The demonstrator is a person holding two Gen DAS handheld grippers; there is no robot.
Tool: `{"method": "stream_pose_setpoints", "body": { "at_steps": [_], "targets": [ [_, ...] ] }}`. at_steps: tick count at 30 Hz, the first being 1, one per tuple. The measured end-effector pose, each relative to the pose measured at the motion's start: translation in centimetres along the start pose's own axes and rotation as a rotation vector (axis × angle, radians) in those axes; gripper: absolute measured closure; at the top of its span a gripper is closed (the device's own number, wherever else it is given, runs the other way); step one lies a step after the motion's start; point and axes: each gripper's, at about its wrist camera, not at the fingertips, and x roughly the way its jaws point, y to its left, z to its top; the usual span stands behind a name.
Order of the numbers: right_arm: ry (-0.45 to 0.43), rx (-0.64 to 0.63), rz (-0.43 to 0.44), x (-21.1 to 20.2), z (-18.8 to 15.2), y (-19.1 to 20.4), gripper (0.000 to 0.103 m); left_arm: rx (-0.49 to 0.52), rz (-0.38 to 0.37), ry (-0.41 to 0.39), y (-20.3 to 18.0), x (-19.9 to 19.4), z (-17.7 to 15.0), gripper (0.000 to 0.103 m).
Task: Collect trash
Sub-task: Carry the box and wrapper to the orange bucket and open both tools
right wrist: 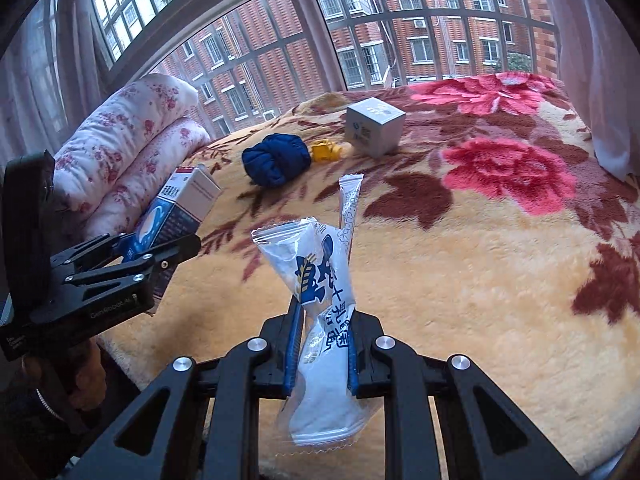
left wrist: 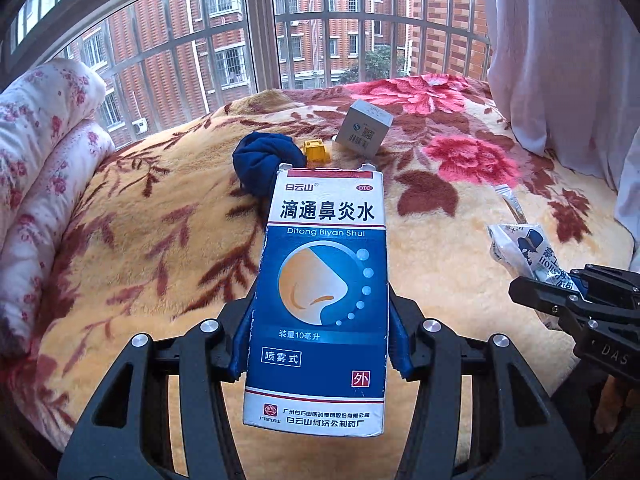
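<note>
My left gripper (left wrist: 322, 344) is shut on a blue and white medicine box (left wrist: 320, 280), which stands upright between the blue pads above the bed. In the right wrist view the same box (right wrist: 180, 208) and the left gripper (right wrist: 160, 256) are at the left. My right gripper (right wrist: 322, 352) is shut on a white plastic snack wrapper (right wrist: 320, 280) with blue print. A thin sachet (right wrist: 348, 196) sticks up behind the wrapper, its lower end hidden. From the left wrist view the right gripper (left wrist: 560, 296) and the wrapper (left wrist: 516, 248) show at the right edge.
The bed has a yellow plush blanket (left wrist: 140, 240) with red flowers. On it, farther back, lie a blue cloth bundle (left wrist: 266, 160), a small yellow object (left wrist: 316, 150) and a white cube box (left wrist: 364, 128). A rolled floral quilt (left wrist: 40, 160) lies left, a curtain (left wrist: 560, 60) right, a barred window behind.
</note>
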Motion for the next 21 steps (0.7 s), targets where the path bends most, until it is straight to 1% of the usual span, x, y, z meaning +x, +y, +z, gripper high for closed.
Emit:
{"method": "stream_pose_setpoints", "body": {
  "at_steps": [3, 6, 11, 13, 15, 17, 21],
  "targets": [
    [-0.002, -0.009, 0.025, -1.6, -2.0, 1.9, 0.084, -0.015, -0.029, 0.012, 0.5, -1.7, -2.4, 0.052],
    [0.011, -0.027, 0.066, -3.1, -4.6, 3.7, 0.084, 0.007, -0.061, 0.03, 0.6, -3.7, -5.6, 0.052],
    [0.098, -0.095, 0.151, -4.3, -9.9, 7.0, 0.084, 0.113, -0.093, 0.051, -0.1, -6.4, -11.5, 0.051],
    [0.13, -0.123, 0.167, -4.3, -11.8, 7.9, 0.084, 0.153, -0.109, 0.06, -0.2, -7.1, -13.5, 0.051],
    [0.153, -0.162, 0.156, -4.3, -13.4, 8.7, 0.083, 0.185, -0.121, 0.089, -0.4, -7.3, -15.3, 0.051],
    [0.195, -0.165, 0.16, -3.9, -14.9, 8.8, 0.083, 0.202, -0.123, 0.126, -0.4, -7.1, -17.0, 0.051],
    [0.299, -0.143, 0.154, -2.0, -17.4, 8.2, 0.08, 0.199, -0.148, 0.241, 0.1, -5.4, -19.9, 0.051]
  ]
}}
